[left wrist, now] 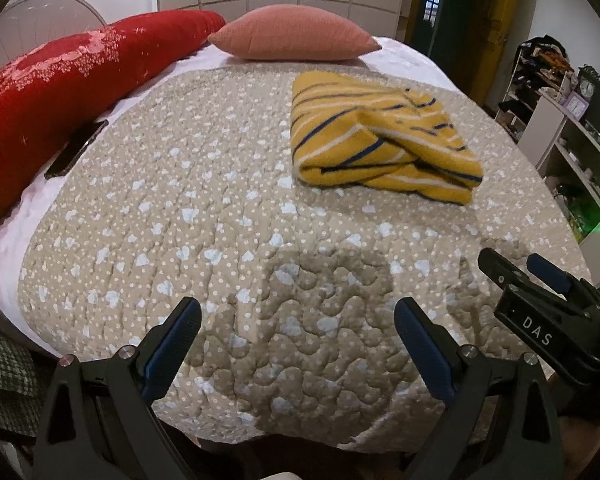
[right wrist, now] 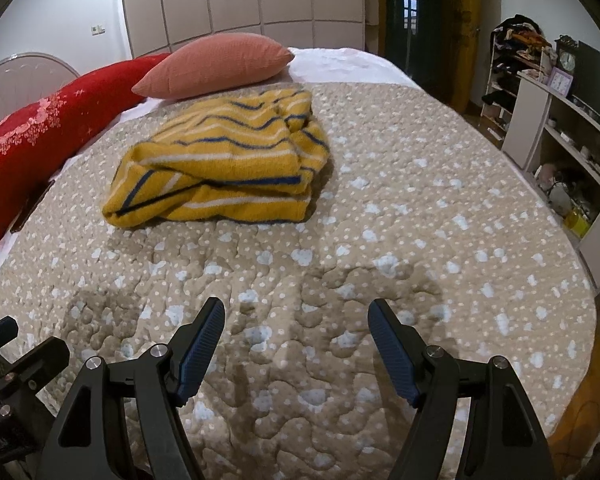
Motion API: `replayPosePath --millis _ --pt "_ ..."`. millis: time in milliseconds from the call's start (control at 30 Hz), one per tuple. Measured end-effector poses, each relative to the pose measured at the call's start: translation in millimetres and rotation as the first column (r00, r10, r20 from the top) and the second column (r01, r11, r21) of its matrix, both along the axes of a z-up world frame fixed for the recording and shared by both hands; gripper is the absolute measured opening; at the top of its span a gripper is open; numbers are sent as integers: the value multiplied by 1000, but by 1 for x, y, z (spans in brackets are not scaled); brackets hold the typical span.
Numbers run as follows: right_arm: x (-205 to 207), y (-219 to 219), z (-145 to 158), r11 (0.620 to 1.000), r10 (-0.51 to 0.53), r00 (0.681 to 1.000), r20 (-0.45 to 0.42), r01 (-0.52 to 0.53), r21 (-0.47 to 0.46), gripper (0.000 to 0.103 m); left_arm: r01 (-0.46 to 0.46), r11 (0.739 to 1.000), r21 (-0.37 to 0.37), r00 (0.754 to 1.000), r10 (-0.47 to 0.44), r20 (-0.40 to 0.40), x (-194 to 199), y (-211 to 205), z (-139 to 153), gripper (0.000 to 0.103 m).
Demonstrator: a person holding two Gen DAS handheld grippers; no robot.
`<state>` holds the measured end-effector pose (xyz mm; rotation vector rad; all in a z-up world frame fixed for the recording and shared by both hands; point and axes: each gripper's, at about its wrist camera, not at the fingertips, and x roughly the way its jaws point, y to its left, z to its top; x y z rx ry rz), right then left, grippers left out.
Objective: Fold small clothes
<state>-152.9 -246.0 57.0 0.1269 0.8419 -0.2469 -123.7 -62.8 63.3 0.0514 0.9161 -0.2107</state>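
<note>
Left gripper point(left wrist: 298, 318): fingers spread wide, nothing between them, hovering over bare quilt near the foot edge of the bed. Right gripper point(right wrist: 296, 320): same, spread and holding nothing, low over the quilt, just beside the left one; its body shows at the right edge of the left wrist view.

Beyond both: beige quilted bedspread point(left wrist: 180, 200) with white dots and pale blue patches, gripper shadows on it right ahead of the tips.

Farther up the bed: yellow striped garment point(left wrist: 380, 140), blue and white stripes, knit or fleece look. Lying as a compact stacked bundle, several layers visible at the near edge in the right wrist view point(right wrist: 220, 168). Well apart from both grippers, untouched.

Judgement on progress: fold looks essentially done for this piece. Layers stacked, rough rectangle, no sleeves trailing. Top layer rumpled, near edge slightly uneven, far corner bunched; a tidy-up press possible but not needed. No other loose clothes visible on the bed, so either last item or next one out of frame. Cannot tell which.

Around it: salmon pink pillow point(left wrist: 294, 32) at the head, just behind the garment. Red patterned bolster point(left wrist: 60, 80) along the left side. Dark phone point(left wrist: 76, 148) lying flat against the bolster. Shelving unit point(right wrist: 560, 128) with clocks off to the right, off the bed.
</note>
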Motion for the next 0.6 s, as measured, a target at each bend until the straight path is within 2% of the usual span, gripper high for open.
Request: replayPosePath --millis 233,433,600 --pt "-19 1 28 999 -20 999 33 22 -43 80 -2 1000 -26 997 4 81 -11 4 31 97" --pt "-35 1 49 998 -30 997 70 34 -58 81 -24 1000 -3 984 24 174 -31 9 55 97" --pt "-43 5 59 999 -27 995 94 31 -40 82 -49 999 8 979 47 201 -45 16 65 97"
